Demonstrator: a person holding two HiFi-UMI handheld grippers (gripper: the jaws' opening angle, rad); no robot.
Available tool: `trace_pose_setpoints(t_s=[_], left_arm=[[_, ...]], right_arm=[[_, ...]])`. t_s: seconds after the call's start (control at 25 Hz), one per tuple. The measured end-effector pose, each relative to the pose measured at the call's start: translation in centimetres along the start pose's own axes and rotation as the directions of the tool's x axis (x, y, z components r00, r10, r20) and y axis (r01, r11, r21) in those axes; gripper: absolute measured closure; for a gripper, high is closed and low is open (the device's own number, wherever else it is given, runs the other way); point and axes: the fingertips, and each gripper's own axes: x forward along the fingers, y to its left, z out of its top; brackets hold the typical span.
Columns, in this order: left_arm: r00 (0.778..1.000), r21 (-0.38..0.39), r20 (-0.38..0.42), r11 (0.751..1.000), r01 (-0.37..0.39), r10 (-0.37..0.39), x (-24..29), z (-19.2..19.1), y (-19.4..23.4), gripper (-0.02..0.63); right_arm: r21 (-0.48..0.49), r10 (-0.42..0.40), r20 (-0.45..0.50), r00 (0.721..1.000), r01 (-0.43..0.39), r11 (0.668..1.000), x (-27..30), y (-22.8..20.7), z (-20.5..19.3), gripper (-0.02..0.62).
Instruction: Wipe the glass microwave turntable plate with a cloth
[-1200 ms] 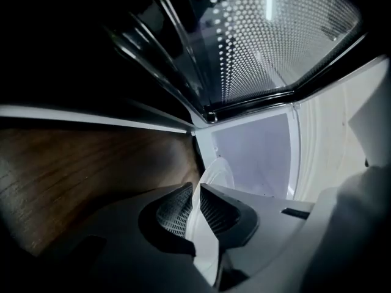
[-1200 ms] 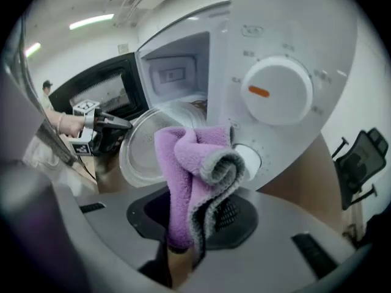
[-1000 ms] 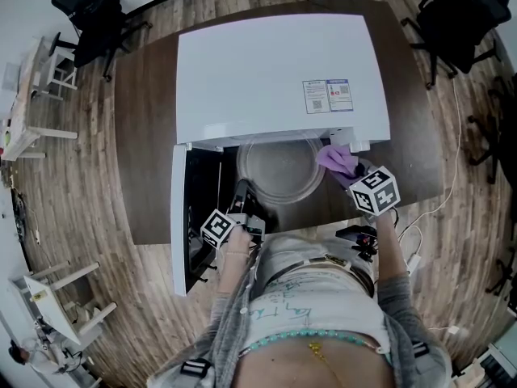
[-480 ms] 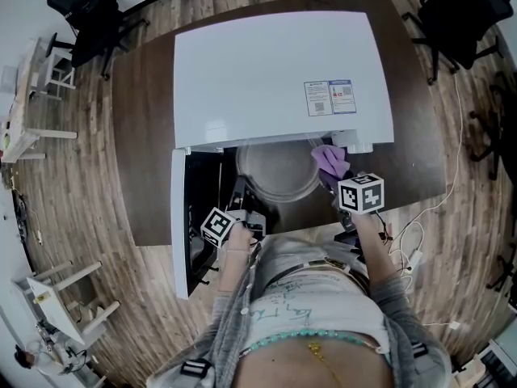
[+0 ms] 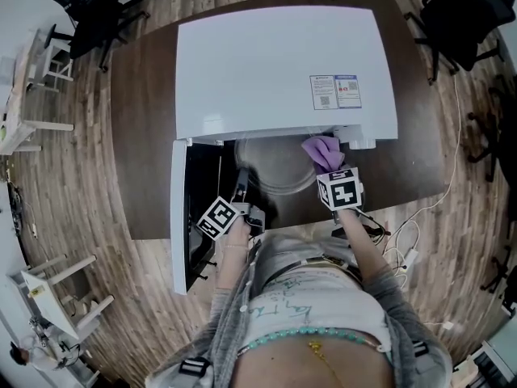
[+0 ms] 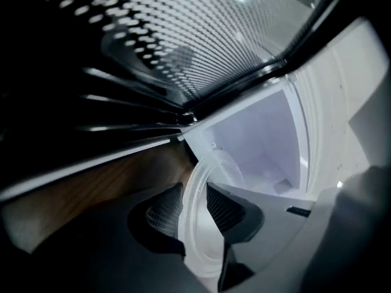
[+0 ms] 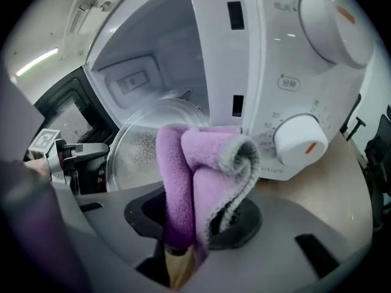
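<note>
The glass turntable plate (image 5: 275,168) sticks half out of the white microwave's (image 5: 283,71) open cavity. My left gripper (image 5: 241,186) straddles its left rim. In the left gripper view the plate's rim (image 6: 195,212) stands between the jaws of that gripper (image 6: 194,209). The jaws have just been opening and the ribbed pads (image 6: 164,211) no longer seem to press on the glass. My right gripper (image 5: 331,172) is shut on a folded purple cloth (image 5: 321,149), holding it over the plate's right edge. The right gripper view shows the cloth (image 7: 201,176) bunched up from the right gripper (image 7: 183,249), with the plate (image 7: 143,139) just behind it.
The microwave door (image 5: 179,217) hangs open at the left, close beside my left gripper. Its control panel with two knobs (image 7: 299,136) is right of the cloth. The microwave sits on a brown table (image 5: 145,136). Cables (image 5: 404,245) and office chairs (image 5: 460,14) lie around it.
My right gripper has carried the cloth leftward and down, from beside the control panel to the plate's right edge. The left gripper has rolled a little in place.
</note>
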Motion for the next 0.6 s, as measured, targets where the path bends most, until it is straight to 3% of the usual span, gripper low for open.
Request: trace_pose_setpoints(t_s=[0.08,0.2,0.24,0.32,0.4,0.48,0.56,0.6], left_arm=[[0.992,0.213,-0.115,0.977,-0.017,0.043,0.1,-0.7,-0.5,0.485],[0.956,0.520,-0.258,0.854,0.017,0.138,-0.5,-2.3,-0.6,0.443],[0.946,0.571,-0.286,0.820,0.040,0.154,-0.8,-2.9,-0.3,0.439],[0.937,0.608,-0.310,0.791,0.066,0.160,-0.9,-3.3,-0.1,0.416],[0.937,0.583,-0.314,0.810,0.064,0.153,-0.7,-3.0,-0.1,0.413],[0.947,0.493,-0.291,0.870,0.027,0.135,-0.3,-2.2,0.0,0.415],[0.964,0.370,-0.237,0.929,-0.022,0.117,0.2,-1.3,0.1,0.510],[0.970,0.320,-0.217,0.947,-0.033,0.107,0.5,-1.1,0.1,0.522]], right_arm=[[-0.006,0.002,0.008,1.000,-0.002,1.000,0.1,0.0,0.3,0.446],[-0.004,0.010,0.023,1.000,-0.010,1.000,0.3,0.3,0.8,0.446],[-0.006,0.012,0.028,1.000,-0.012,1.000,0.3,0.4,1.0,0.446],[-0.015,0.018,0.034,0.999,-0.017,1.000,0.4,0.5,1.1,0.446],[-0.014,0.034,0.037,0.999,-0.034,0.999,0.5,0.5,1.2,0.446],[-0.010,0.060,0.045,0.997,-0.060,0.998,0.6,0.5,1.3,0.449],[0.009,0.082,0.065,0.995,-0.083,0.997,0.8,0.0,1.6,0.454],[0.030,0.099,0.076,0.992,-0.101,0.994,0.8,-0.2,1.8,0.456]])
